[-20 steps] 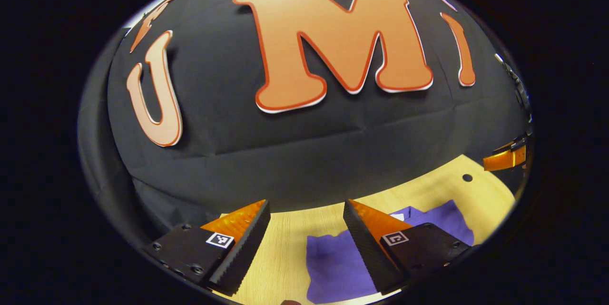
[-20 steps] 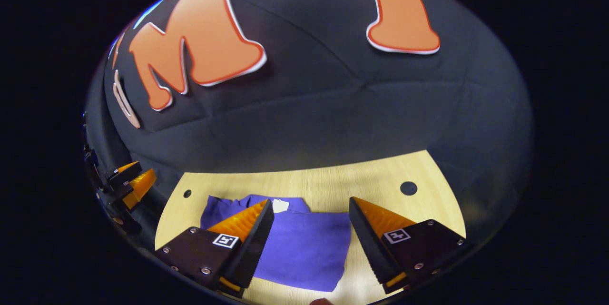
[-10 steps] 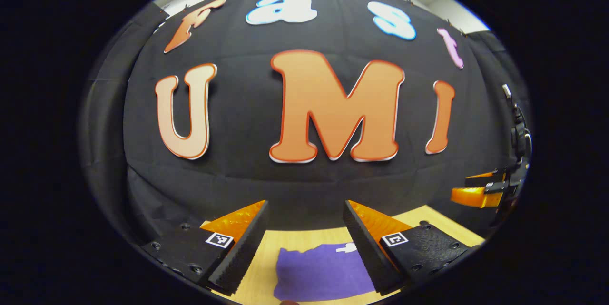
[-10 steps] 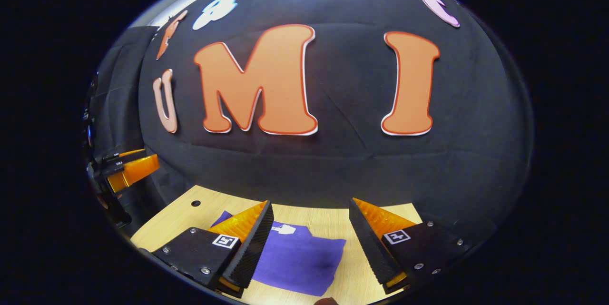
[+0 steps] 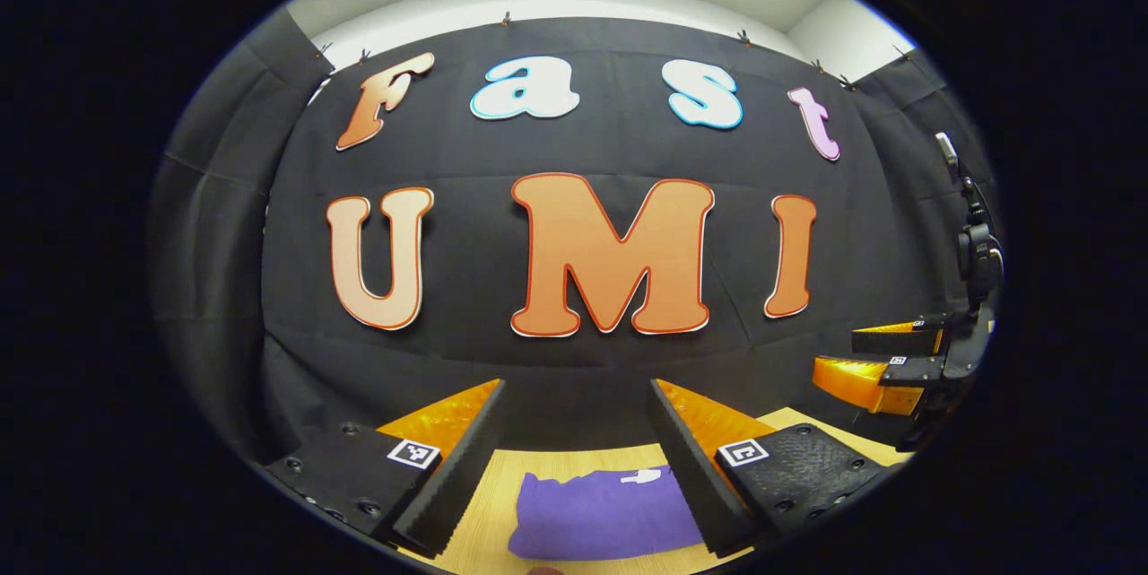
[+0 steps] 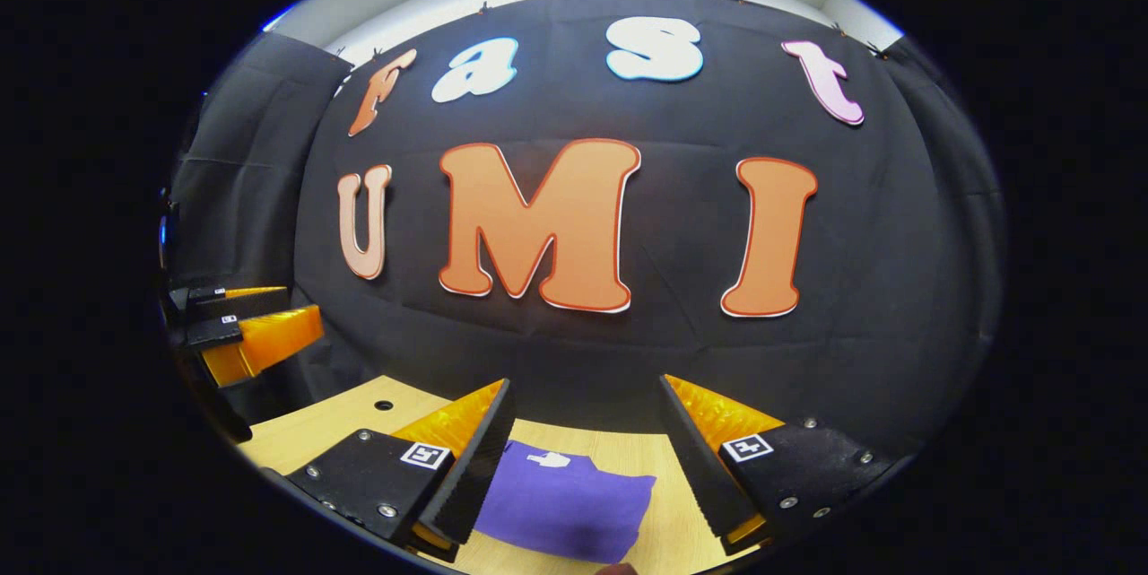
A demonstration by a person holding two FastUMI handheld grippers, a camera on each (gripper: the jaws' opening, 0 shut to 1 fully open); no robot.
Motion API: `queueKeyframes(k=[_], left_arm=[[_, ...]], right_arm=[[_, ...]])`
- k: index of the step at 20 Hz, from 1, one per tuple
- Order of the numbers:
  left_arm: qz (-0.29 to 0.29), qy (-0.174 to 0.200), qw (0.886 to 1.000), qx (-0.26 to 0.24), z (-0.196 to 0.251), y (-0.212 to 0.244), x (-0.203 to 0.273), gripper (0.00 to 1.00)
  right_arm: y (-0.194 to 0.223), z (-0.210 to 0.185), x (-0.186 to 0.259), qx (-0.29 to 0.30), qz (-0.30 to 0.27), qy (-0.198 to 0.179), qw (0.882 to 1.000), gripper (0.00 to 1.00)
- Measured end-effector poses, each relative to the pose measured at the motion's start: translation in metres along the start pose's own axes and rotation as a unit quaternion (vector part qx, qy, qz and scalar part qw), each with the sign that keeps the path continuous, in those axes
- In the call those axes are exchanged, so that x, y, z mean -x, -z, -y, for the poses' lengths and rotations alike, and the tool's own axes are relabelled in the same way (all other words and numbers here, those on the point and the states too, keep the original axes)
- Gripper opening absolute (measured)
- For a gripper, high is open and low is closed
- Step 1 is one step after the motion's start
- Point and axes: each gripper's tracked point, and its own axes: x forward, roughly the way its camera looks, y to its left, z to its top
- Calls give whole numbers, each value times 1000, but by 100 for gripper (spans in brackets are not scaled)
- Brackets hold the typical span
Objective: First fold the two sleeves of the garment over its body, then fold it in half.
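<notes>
Judging by its flat, limp lie, the purple garment will handle as light, soft cloth that sags and slides on itself, so any further hold is best taken at a corner or along a folded edge, pinching all layers together so the stack does not slip apart. It looks like a compact purple rectangle with smooth folded edges and a small white tag near its far edge, which suggests the folding is already done. It lies low in the frame of both views on the pale wooden table, between each gripper's fingers but beyond them. The left gripper is spread wide and holds nothing. The right gripper is likewise wide apart and empty, raised clear of the cloth.
</notes>
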Motion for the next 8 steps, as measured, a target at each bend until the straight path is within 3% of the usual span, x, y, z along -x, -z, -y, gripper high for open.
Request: queueKeyframes(k=[5,8], left_arm=[[-7,3,1000,-4,10,20,28,97],[-16,4,1000,6,13,29,28,100]], right_arm=[[21,-11,22,-12,-6,-4,1000,94],[31,-11,29,-5,-13,-8,1000,94]])
